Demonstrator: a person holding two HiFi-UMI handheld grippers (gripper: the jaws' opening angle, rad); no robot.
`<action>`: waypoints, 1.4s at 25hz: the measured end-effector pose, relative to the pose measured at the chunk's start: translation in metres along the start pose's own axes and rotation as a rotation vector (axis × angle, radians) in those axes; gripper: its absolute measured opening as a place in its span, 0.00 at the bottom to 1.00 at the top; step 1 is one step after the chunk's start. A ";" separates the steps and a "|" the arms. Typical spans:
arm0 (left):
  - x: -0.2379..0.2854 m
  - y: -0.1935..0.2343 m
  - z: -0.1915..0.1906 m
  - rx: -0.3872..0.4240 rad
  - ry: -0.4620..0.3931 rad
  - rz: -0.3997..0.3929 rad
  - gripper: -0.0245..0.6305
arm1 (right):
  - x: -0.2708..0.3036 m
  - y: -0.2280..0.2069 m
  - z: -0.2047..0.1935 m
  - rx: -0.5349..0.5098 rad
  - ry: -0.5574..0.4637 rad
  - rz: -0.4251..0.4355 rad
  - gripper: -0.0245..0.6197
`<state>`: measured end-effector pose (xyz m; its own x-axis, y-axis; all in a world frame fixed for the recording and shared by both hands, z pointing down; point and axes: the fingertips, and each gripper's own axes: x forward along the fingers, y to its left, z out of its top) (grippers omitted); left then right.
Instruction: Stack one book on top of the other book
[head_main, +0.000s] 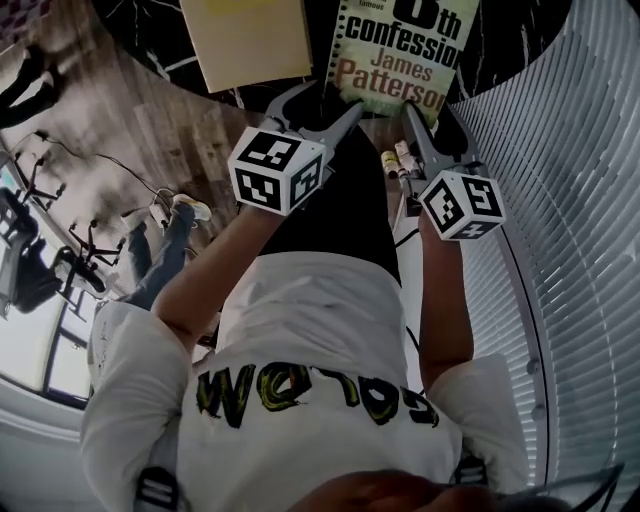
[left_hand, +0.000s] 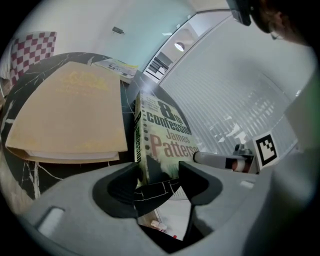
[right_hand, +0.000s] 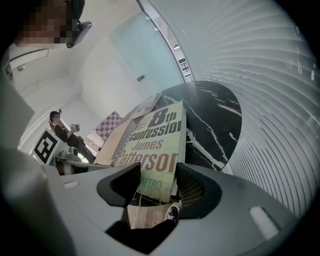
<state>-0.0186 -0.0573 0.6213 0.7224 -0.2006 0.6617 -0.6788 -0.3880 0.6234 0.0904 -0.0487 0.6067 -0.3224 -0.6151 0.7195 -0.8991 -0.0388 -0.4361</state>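
Paperback (head_main: 395, 50), green cover, lies face up at the near rim of the black marble bench (head_main: 505, 45). Tan book (head_main: 245, 40) lies flat on the same bench to its left, with a strip of bare marble between the two.

Left gripper (left_hand: 157, 177): fingers (left_hand: 117, 187) stand wide apart, straddling the paperback's near spine corner. One finger sits beside the spine and the other crosses in front of the cover. No pad is seen pressing on the book.

Right gripper (right_hand: 159, 187): fingers (right_hand: 200, 187) likewise stand wide apart around the near page-edge corner. The outer finger is just beside the page edge; contact cannot be confirmed.

Neither gripper shows a clamped hold. Both point downward at the bench rim.
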 end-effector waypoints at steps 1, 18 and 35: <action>-0.001 0.001 -0.001 0.001 0.001 -0.001 0.43 | 0.000 0.001 -0.001 -0.001 -0.001 -0.002 0.40; 0.018 0.019 -0.017 0.060 -0.051 0.016 0.43 | 0.022 -0.015 -0.024 0.002 -0.092 0.033 0.40; -0.008 -0.002 -0.002 0.128 -0.142 0.033 0.43 | -0.002 0.002 -0.005 -0.042 -0.212 0.072 0.40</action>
<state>-0.0235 -0.0531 0.6160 0.7173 -0.3365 0.6101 -0.6868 -0.4889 0.5379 0.0879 -0.0437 0.6066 -0.3208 -0.7673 0.5552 -0.8889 0.0415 -0.4562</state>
